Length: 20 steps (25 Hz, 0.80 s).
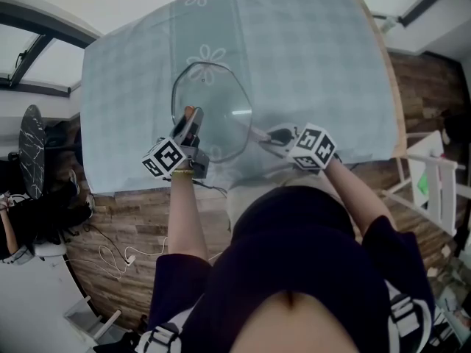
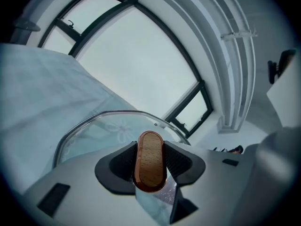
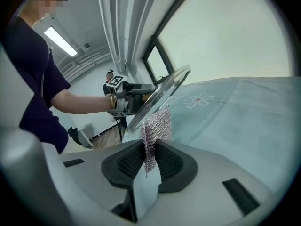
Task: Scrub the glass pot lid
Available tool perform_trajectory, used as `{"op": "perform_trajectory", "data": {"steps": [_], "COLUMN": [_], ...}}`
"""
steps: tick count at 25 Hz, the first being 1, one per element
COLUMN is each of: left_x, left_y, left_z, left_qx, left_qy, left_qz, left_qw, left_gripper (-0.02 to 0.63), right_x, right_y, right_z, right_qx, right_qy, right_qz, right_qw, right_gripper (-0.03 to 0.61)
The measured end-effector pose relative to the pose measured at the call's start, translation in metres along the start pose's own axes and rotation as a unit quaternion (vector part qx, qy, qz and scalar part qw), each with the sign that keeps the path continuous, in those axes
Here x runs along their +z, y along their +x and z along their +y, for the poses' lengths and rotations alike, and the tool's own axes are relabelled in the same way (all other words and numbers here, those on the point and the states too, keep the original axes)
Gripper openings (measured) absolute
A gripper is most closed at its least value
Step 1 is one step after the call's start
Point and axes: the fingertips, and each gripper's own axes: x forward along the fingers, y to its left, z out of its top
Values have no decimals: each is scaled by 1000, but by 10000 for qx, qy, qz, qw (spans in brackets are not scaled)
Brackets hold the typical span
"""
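Glass pot lid (image 1: 221, 94): tilted above the tablecloth (image 1: 309, 57), near its front edge.
Left gripper (image 2: 149, 172): clamped on the lid's wooden handle (image 2: 149, 152).
Right gripper (image 3: 150, 163): pinching a mesh scrubber (image 3: 157, 124) just beside the lid's rim.

Head view: the right gripper's (image 1: 272, 135) marker cube (image 1: 314, 147) masks most of its jaws. Left gripper view: the lid's (image 2: 101, 126) near half sits behind the left gripper (image 2: 150, 166) and knob (image 2: 149, 149). Right gripper view: the lid covers the left gripper's tips; the scrubber's (image 3: 157, 124) lower end seems buried between the jaws.
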Motion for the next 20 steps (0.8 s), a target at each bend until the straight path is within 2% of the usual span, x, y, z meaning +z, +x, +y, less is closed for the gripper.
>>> {"op": "perform_trajectory", "data": {"steps": [4, 12, 20], "left_x": [-16, -26, -44], "left_y": [7, 32, 49], "left_z": [16, 14, 25], "left_qx": [547, 977, 1381], "left_qy": [252, 571, 783], "left_qz": [404, 779, 1194], "left_qw": [9974, 9905, 9801], "left_gripper": [170, 170, 170], "right_x": [-6, -5, 0], "right_y": [-25, -67, -85], "right_z": [-26, -58, -62], "right_qx": [-587, -1479, -1769], "right_qy": [250, 526, 692], "right_qz": [-167, -607, -901], "right_qw": [9978, 9857, 9777], "right_gripper": [75, 75, 75]}}
